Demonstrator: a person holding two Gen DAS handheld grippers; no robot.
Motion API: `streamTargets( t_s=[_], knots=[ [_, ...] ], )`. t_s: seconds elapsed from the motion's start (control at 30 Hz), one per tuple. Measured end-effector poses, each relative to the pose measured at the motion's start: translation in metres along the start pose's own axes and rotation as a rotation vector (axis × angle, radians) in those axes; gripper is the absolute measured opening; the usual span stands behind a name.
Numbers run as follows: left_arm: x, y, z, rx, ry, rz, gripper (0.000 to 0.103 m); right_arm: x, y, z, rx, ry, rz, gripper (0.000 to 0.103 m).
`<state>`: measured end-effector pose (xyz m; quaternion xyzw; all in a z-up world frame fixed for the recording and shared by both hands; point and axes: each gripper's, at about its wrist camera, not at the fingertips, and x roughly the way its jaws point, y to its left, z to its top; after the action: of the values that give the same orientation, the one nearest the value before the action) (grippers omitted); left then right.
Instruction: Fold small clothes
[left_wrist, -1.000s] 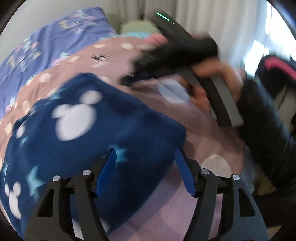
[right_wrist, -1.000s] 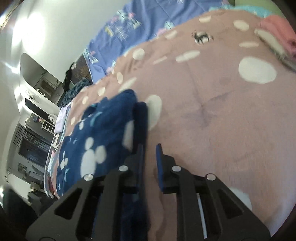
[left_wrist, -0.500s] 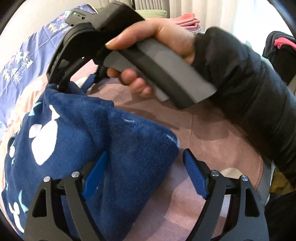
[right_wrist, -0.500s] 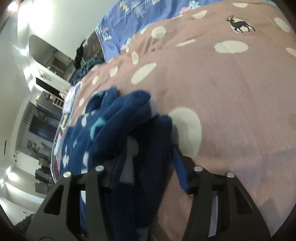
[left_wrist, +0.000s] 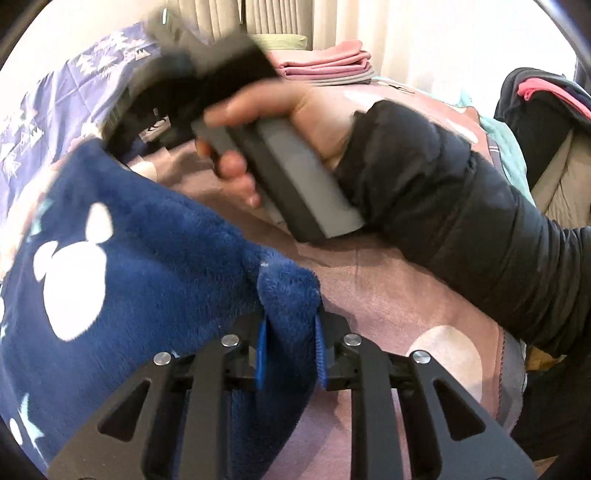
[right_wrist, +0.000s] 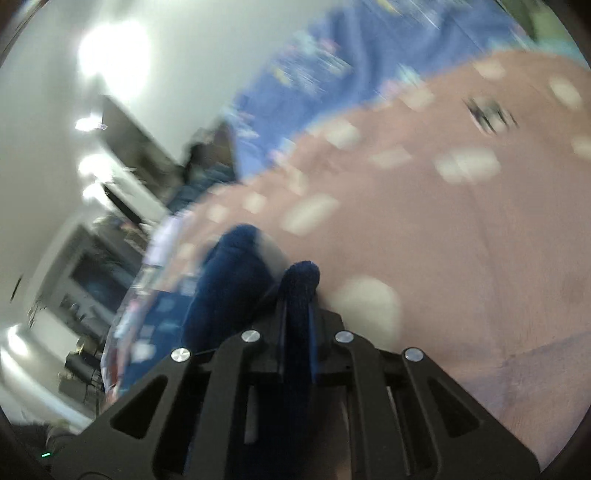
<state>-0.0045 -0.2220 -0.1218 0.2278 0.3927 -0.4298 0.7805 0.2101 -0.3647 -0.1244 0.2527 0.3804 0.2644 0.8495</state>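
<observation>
I am closing my left gripper (left_wrist: 290, 350) on the near right corner of the fluffy navy-blue fleece garment with white mouse-head shapes (left_wrist: 140, 273), its blue pads pressing a thick tuft between them. My right gripper (right_wrist: 297, 325) is closing too, clamping a narrow ridge of the same fleece at its far corner. The garment is lying on the left of the dusty-pink bedspread with white dots (left_wrist: 399, 306), bunching up between my two grips.

To do this lift well, I am judging that both corners should rise together, staying taut, so the fold line is running straight and no layer is slipping out. The pinches look deep enough.

Bare bedspread is stretching to the right and far side, giving room to carry the edge over; the folded pink clothes stack (left_wrist: 325, 62) is sitting well apart at the far end
</observation>
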Motion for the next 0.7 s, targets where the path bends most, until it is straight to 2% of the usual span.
streamTargets(
  t_s=[0.07,0.1,0.13,0.2,0.27,0.37,0.4,0.5,0.57,0.6,0.67,0.7],
  knots=[
    [0.004,0.008,0.004,0.001,0.007,0.008,0.023,0.007,-0.014,0.000,0.058,0.031,0.023,0.009],
    [0.003,0.005,0.005,0.006,0.011,0.012,0.031,0.004,-0.012,0.000,0.052,0.022,0.032,0.009],
    [0.002,0.001,0.005,0.016,0.016,0.013,0.044,0.002,-0.008,0.000,0.031,0.008,0.034,0.010],
    [0.004,-0.006,0.016,0.041,0.019,0.010,0.058,0.001,-0.001,-0.001,-0.015,-0.007,0.013,0.010],
    [0.006,-0.020,0.015,0.100,0.028,0.044,0.062,0.006,-0.004,-0.002,-0.001,0.012,0.003,0.012],
    [0.014,-0.025,0.015,0.158,0.048,0.104,0.061,0.007,-0.013,0.000,0.060,0.031,0.047,0.020],
    [0.017,-0.023,0.015,0.155,0.050,0.110,0.058,0.003,-0.017,0.000,0.090,0.041,0.068,0.026],
    [0.017,-0.015,0.018,0.135,0.035,0.127,0.031,-0.007,-0.025,0.001,0.135,0.048,0.110,0.037],
    [0.012,-0.005,0.018,0.108,0.025,0.096,0.028,-0.010,-0.029,0.002,0.151,0.063,0.156,0.042],
    [0.012,-0.004,0.018,0.105,0.023,0.092,0.027,-0.010,-0.029,0.002,0.155,0.065,0.160,0.042],
    [0.013,-0.008,0.018,0.128,0.023,0.099,0.027,-0.003,-0.023,0.002,0.132,0.068,0.129,0.011],
    [0.015,-0.010,0.018,0.139,0.023,0.104,0.027,-0.001,-0.020,0.002,0.126,0.061,0.121,0.007]
  ],
)
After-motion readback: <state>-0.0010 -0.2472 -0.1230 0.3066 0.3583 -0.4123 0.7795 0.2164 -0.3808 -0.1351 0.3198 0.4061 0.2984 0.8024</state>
